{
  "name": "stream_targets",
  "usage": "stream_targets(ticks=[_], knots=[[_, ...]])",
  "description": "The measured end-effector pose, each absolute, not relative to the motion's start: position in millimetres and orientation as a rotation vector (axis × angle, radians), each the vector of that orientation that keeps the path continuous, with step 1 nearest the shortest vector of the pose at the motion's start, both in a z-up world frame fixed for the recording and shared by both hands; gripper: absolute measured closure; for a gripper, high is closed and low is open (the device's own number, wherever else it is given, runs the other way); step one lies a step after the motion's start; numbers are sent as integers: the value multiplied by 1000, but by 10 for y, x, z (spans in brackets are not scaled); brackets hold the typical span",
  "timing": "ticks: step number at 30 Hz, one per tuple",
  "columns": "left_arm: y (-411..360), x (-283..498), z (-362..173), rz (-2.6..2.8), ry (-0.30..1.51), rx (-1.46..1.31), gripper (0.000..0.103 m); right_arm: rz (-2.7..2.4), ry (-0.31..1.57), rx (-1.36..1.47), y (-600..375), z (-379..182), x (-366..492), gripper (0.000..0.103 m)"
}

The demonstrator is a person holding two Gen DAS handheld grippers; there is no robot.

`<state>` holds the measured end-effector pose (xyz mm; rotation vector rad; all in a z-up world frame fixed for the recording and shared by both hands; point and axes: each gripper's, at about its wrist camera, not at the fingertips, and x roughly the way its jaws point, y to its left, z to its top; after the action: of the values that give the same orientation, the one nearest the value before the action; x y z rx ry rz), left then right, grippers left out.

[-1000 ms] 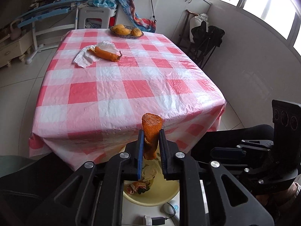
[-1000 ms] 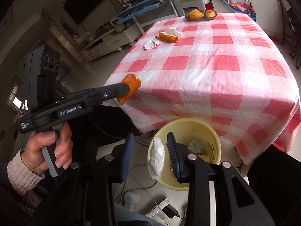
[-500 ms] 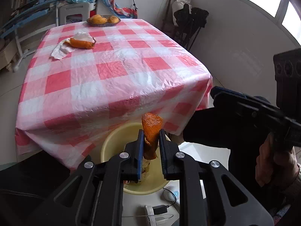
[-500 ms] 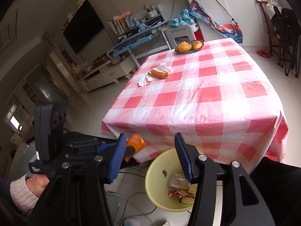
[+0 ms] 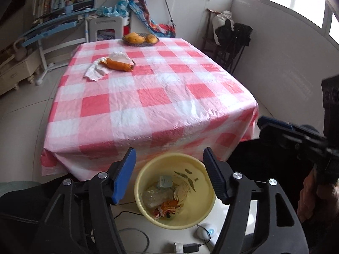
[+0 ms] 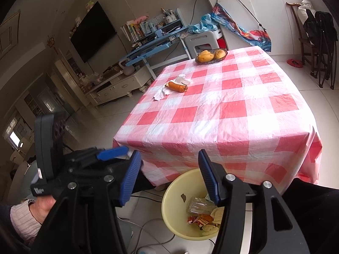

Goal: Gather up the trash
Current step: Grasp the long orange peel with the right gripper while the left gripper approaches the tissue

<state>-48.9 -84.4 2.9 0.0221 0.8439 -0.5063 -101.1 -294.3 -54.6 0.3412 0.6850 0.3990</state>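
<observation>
A yellow trash bowl sits on the floor below the table's near edge, holding wrappers, tissue and orange scraps; it also shows in the right wrist view. My left gripper is open and empty right above it. My right gripper is open and empty above the bowl's left rim. On the checked table, an orange peel piece lies with white tissues at the far left; the peel and the tissues show in the right wrist view too.
A basket of fruit stands at the table's far edge. Cables, a charger and a small white device lie on the floor by the bowl. A chair with dark clothes stands at the right wall.
My left gripper opened and the orange peel it held dropped into the bowl. My right gripper let go of a white tissue earlier and has stayed open.
</observation>
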Motion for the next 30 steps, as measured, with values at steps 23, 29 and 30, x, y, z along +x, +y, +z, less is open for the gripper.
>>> stream_targets(ticks=[23,29,30], knots=[[-115,1083,233,-242,747,-261,32,498,819,-125,-1929,-662,1731,51],[-98,1387,107,-235,776,-278,32,488,909,-173,-1845,-923,2080,69],[-94,1422,89,-235,780,-279,32,495,903,-165,-1865,-920,2083,71]])
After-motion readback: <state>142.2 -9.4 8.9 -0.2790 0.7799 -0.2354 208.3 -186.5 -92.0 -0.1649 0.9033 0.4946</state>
